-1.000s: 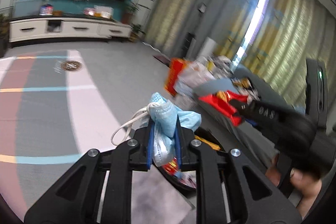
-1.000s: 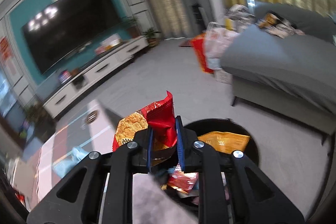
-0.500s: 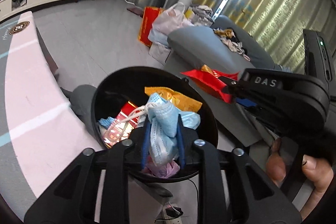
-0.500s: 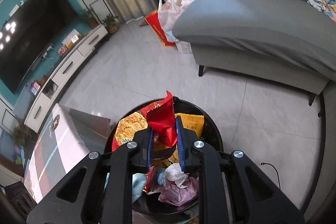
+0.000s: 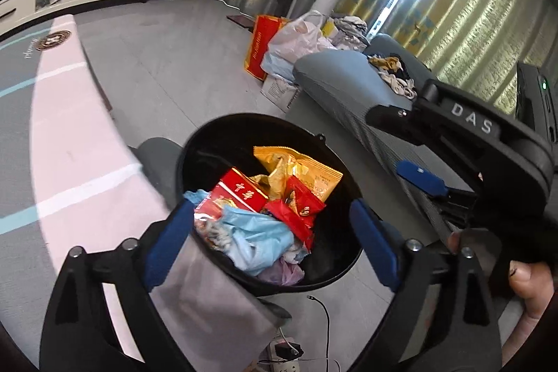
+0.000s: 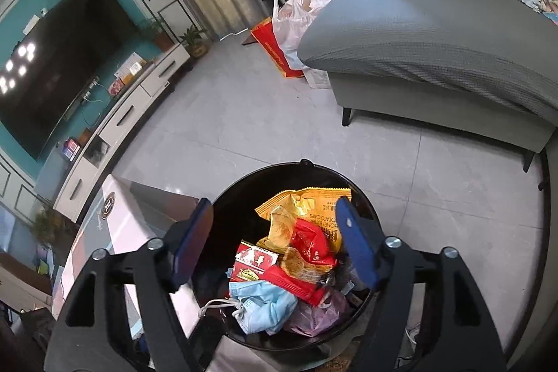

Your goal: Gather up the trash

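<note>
A round black trash bin (image 5: 209, 142) stands on the floor, also in the right wrist view (image 6: 279, 168). In it lie a blue face mask (image 5: 254, 239) (image 6: 261, 305), a red snack wrapper (image 5: 296, 204) (image 6: 307, 250), a yellow chip bag (image 5: 300, 169) (image 6: 307, 201) and a red box (image 5: 240, 194). My left gripper (image 5: 270, 232) is open and empty above the bin. My right gripper (image 6: 270, 232) is open and empty above the bin; it also shows at the right of the left wrist view (image 5: 418, 176).
A low table with a pink and grey top (image 5: 69, 145) stands left of the bin. A grey sofa (image 6: 436, 51) with clothes is at the right. Red and white bags (image 6: 286, 33) sit by the sofa. A TV cabinet (image 6: 115, 128) lines the far wall. A power strip (image 5: 286, 347) lies near the bin.
Both grippers have opened. The blue mask has dropped from the left gripper and the red wrapper from the right gripper into the bin.
</note>
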The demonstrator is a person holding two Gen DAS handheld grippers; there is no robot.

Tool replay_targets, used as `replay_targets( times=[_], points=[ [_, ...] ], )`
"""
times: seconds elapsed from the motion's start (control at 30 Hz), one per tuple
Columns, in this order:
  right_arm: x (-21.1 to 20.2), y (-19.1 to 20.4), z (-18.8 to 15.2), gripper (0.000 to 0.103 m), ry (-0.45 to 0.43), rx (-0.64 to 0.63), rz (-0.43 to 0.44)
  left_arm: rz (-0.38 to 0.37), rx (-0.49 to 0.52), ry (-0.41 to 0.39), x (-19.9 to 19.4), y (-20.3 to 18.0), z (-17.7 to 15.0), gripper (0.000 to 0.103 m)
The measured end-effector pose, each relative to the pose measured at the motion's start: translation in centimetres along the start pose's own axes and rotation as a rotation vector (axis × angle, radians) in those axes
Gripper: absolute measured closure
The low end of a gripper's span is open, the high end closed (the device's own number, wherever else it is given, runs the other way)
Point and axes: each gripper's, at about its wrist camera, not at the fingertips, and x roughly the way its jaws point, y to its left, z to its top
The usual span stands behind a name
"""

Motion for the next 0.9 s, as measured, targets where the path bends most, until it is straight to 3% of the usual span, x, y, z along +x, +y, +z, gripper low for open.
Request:
replay_targets(
  times=[0.13,0.27,0.53,0.9],
  points=[
    [-1.6,0.5,0.0,0.016,-0.037,-0.022,-0.02,0.043,-0.011,-0.003,-2.0,0.1,0.5,0.003],
    [-3.6,1.3,-0.1,0.004,-0.111,-0.096,-0.078,0.09,0.009,-0.039,-3.9,-0.1,0.5,0.003],
    [-5.9,1.4,-0.3,0.003,-0.16,-0.127,-0.122,0.179,0.055,-0.109,-7.0,-0.5,0.6,0.003],
    [-5.4,1.2,-0.6,0.003,-0.138,-0.144,-0.204,0.151,0.025,-0.115,-8.2,-0.2,0.4,0.003]
  ],
)
